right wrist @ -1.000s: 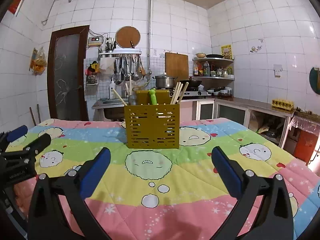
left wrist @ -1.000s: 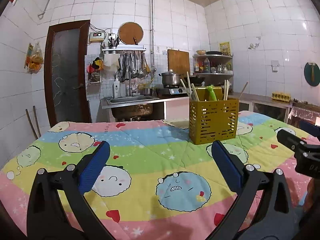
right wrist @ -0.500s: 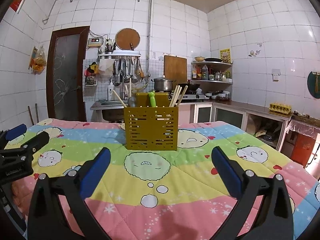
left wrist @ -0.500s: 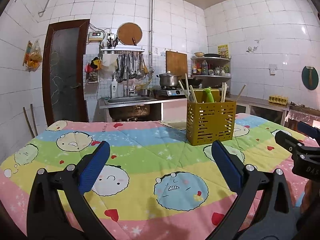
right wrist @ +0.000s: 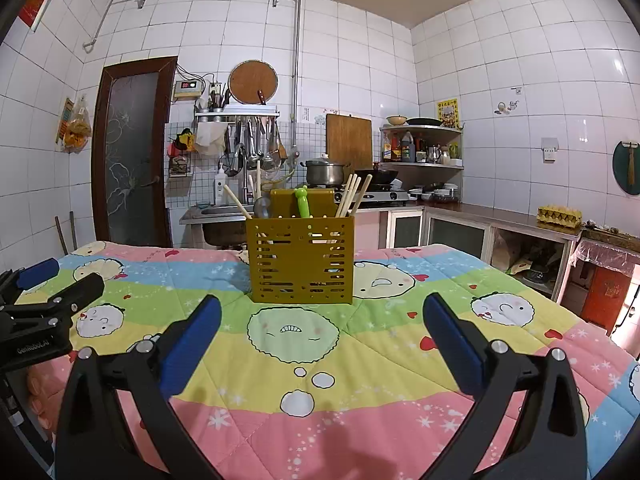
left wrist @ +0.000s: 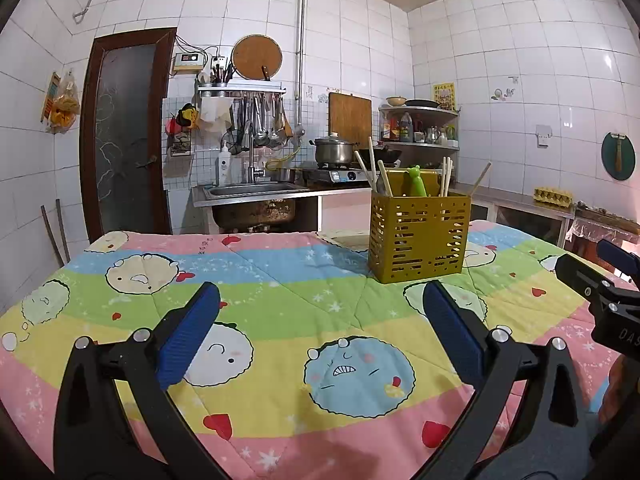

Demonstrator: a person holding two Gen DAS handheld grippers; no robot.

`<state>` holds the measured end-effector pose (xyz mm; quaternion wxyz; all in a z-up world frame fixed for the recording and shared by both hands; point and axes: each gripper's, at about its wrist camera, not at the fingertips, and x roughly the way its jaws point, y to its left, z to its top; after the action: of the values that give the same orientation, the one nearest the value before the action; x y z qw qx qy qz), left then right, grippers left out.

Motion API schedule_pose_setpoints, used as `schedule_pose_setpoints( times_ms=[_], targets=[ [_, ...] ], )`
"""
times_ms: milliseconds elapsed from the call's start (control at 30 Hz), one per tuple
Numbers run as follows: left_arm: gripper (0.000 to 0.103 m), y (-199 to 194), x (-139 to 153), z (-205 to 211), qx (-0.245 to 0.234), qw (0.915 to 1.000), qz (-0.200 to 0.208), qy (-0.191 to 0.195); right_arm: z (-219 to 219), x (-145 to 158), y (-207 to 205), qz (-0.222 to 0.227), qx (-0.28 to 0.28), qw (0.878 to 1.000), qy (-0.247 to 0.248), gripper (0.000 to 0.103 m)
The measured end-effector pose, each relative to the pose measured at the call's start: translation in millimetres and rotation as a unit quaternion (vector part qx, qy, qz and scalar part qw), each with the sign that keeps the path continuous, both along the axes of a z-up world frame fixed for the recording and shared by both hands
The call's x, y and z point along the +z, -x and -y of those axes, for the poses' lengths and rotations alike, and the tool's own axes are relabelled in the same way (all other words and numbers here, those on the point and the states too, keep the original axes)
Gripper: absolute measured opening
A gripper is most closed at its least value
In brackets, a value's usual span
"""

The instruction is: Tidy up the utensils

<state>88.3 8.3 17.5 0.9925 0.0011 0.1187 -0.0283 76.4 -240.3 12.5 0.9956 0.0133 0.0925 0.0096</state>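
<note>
A mustard-yellow slotted utensil caddy (right wrist: 301, 259) stands upright on the cartoon-print quilt (right wrist: 360, 360) that covers the table, well beyond both tools and toward the far half of the cloth. It holds wooden chopsticks (right wrist: 352, 196) leaning to the right, more pale sticks and a metal spoon bowl on the left, and a green frog-topped handle (right wrist: 302, 201) near the middle. The right gripper (right wrist: 320, 332) hovers low over the quilt with its blue pads spread wide and nothing between them, lined up almost squarely on the caddy. The left gripper (left wrist: 320, 332) hangs the same way, jaws apart and empty, with the caddy off to its right. I see no loose utensil on the cloth, so the sorting looks done or close to it. The risk I would watch is the caddy itself: it seems light and top-heavy with those long sticks, and a reach that clips a leaning chopstick could tip it or drag it over the soft, wrinkling quilt. The two tools also sit near each other, so a crossing move could knock them together. Open room is generous in front and to both sides; the table's far edge lies just behind the caddy, with the sink counter (left wrist: 256, 192) beyond.
</note>
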Motion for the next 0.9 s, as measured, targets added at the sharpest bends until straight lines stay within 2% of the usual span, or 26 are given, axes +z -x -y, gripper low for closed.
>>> schedule_pose_setpoints(
  times_ms=[900],
  targets=[
    [0.098, 2.6, 0.9, 0.9, -0.001, 1.0000, 0.006, -0.005, 2.2, -1.8, -1.1, -0.002, -0.005, 1.000, -0.007, 0.099]
  ],
)
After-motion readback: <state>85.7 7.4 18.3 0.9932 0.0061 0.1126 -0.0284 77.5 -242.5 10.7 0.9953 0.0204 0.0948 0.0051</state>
